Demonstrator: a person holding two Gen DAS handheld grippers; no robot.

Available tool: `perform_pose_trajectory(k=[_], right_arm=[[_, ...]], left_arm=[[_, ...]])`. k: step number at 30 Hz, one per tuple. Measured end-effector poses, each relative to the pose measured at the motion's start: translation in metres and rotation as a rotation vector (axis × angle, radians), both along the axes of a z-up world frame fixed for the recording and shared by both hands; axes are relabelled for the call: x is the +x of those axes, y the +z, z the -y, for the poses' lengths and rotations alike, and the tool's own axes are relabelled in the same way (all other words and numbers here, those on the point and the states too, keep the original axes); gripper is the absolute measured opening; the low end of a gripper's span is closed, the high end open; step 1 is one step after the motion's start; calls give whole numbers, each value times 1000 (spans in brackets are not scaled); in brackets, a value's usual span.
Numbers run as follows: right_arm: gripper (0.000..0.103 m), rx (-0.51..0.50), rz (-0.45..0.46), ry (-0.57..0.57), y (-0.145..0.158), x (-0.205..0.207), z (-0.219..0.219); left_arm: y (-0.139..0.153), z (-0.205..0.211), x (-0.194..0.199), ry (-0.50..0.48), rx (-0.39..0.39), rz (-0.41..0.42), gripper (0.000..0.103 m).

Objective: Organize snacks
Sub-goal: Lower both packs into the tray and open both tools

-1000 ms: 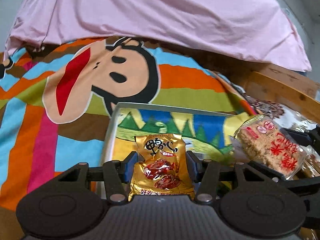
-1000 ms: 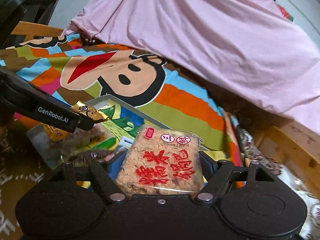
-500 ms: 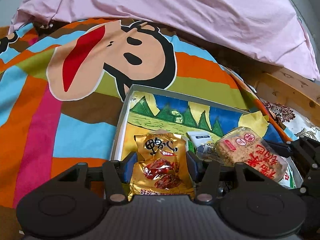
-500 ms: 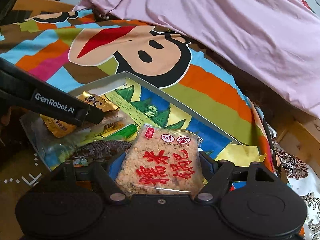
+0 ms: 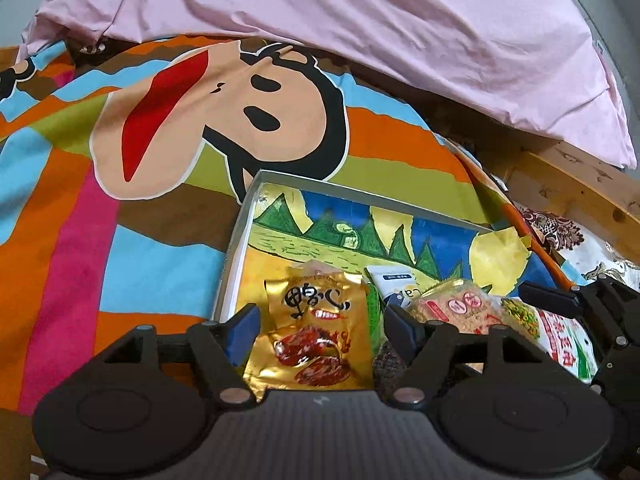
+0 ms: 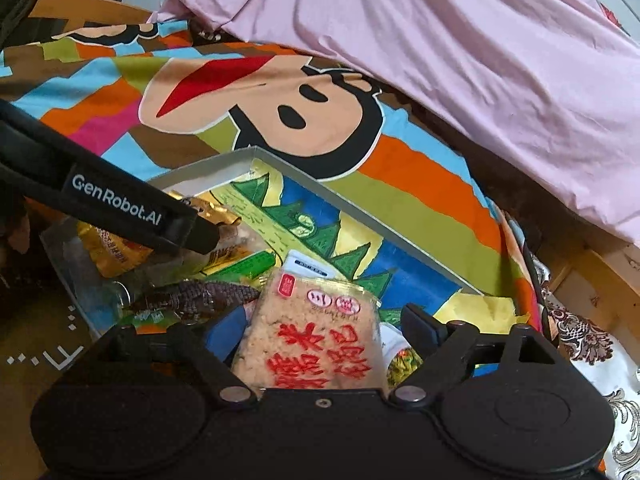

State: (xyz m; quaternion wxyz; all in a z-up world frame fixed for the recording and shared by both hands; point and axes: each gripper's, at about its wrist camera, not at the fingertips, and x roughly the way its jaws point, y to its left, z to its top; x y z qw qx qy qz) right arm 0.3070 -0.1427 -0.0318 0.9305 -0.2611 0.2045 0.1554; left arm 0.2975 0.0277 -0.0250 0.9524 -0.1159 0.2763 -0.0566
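A shallow grey box [image 5: 240, 236] with a painted mountain scene inside lies on a bright cartoon blanket. My left gripper [image 5: 320, 326] has opened around a gold snack packet [image 5: 316, 344], which rests in the box's near left corner. My right gripper [image 6: 326, 328] has its fingers spread beside a clear rice-cracker pack with red letters [image 6: 316, 344], low over the box's near edge. That pack [image 5: 452, 308] and the right gripper [image 5: 560, 300] also show in the left wrist view. The left gripper's arm [image 6: 120, 204] crosses the right wrist view.
Several other snacks lie in the box: a white packet [image 5: 396, 280], a green pea bag [image 5: 520, 316] and a dark corn cob pack [image 6: 200, 300]. A pink sheet [image 5: 360, 20] covers the far side. A wooden bed frame [image 5: 568, 188] runs along the right.
Both grippers moved forward and down into the box. The fingers of both have spread apart, so the gold packet and the rice-cracker pack now sit loose between them.
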Motion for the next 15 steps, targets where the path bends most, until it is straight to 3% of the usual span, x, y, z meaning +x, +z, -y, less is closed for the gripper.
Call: perform_pose_trajectory(k=[15], right_arm=[[93,34,47,-33,22,-11,14]], left_arm=[[10,-1,-13,34,-17,26,85]])
